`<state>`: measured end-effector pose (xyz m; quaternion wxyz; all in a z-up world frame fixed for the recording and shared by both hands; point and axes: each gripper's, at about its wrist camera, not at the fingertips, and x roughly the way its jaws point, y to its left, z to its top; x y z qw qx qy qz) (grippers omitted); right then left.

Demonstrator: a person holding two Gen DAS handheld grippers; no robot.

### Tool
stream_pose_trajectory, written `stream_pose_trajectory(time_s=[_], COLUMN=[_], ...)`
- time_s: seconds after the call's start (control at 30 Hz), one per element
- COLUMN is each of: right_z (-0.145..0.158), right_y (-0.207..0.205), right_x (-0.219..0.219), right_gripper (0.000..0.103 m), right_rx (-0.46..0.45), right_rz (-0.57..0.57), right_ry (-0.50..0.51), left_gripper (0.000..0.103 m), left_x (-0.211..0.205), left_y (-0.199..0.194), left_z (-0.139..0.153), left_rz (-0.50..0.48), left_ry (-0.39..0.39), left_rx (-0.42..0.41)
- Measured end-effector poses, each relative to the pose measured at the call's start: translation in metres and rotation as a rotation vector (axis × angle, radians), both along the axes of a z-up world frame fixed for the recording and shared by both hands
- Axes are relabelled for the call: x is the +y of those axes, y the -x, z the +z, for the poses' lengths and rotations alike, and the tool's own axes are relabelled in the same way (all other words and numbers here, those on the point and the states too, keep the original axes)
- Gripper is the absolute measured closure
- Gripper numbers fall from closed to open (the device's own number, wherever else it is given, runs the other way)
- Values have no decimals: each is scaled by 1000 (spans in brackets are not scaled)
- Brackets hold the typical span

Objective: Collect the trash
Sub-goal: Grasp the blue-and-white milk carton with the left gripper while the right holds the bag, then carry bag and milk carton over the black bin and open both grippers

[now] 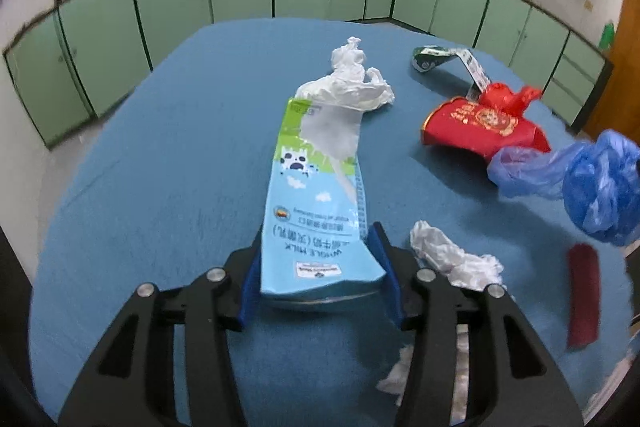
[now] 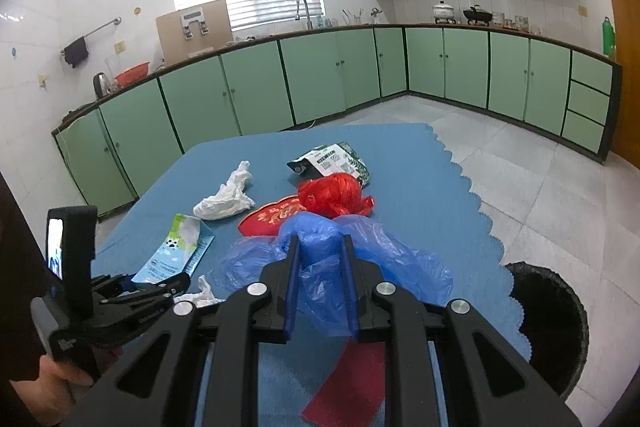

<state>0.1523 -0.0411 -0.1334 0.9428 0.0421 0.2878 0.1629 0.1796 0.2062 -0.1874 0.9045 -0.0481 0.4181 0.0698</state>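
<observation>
Blue plastic bag (image 2: 320, 251) is pinched in my right gripper (image 2: 320, 291), lifted off the table (image 2: 420, 163) so it can swing to the bin (image 2: 560, 323) past the right edge. My left gripper (image 1: 320, 275) clamps the milk carton (image 1: 316, 195) mid-table.

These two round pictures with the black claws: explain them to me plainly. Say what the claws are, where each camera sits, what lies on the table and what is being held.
The claws are hand-held two-finger grippers, one in each of a person's hands, each with a fisheye camera looking along its fingers.

The left wrist view shows the left gripper closed around a flattened whole milk carton. The right wrist view shows the right gripper pinching a blue plastic bag, lifted off the table.

On the blue tablecloth lie crumpled white tissues, a red plastic bag resting on a red-and-gold package, a green-and-white snack wrapper and a dark red strip. A black trash bin stands on the floor beside the table.
</observation>
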Motion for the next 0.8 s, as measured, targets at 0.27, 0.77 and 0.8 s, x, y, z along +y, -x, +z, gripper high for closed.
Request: stream_pose_trajectory(time_s=[0.27, 0.77, 0.8], right_z=[0, 32, 35], right_y=[-2, 5, 5], right_x=[-1, -19, -21], right_gripper=[84, 84, 84], right_rx=[11, -40, -44], right_rz=[-2, -30, -33], right_ry=[-5, -41, -43], left_gripper=[59, 59, 59], left_x=[4, -34, -40], left_y=[4, 21, 22], left_z=[22, 99, 103], left_rz=[22, -73, -89], left_ry=[31, 53, 57], left_rx=[-61, -208, -214])
